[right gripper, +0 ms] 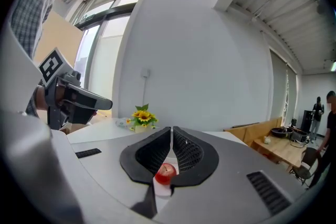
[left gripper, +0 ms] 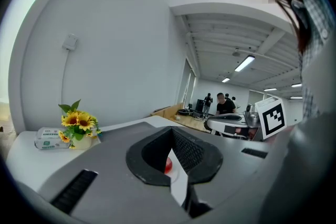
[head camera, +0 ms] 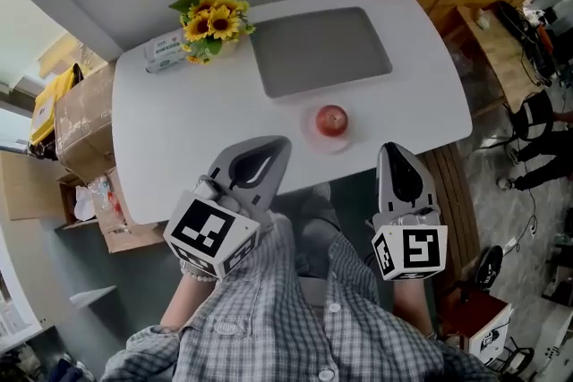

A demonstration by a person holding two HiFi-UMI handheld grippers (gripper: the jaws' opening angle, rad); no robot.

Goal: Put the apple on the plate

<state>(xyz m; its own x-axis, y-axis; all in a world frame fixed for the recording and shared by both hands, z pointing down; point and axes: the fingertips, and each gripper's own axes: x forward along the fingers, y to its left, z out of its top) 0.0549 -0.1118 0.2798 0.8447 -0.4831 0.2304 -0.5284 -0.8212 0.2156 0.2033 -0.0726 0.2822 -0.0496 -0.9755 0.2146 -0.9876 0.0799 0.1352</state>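
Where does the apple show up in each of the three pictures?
Head view: the apple sits just right of centre, on the plate, near the front edge of the table.
Left gripper view: only a red sliver of it shows, low centre, through the hollow between the jaws.
Right gripper view: low centre, beyond the jaws.
Shared landmark: the sunflowers, visible in all three.

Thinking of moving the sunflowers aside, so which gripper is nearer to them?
Left. The left gripper is at the table's near edge, nearer the sunflowers; the right gripper is farther right, beyond the apple.
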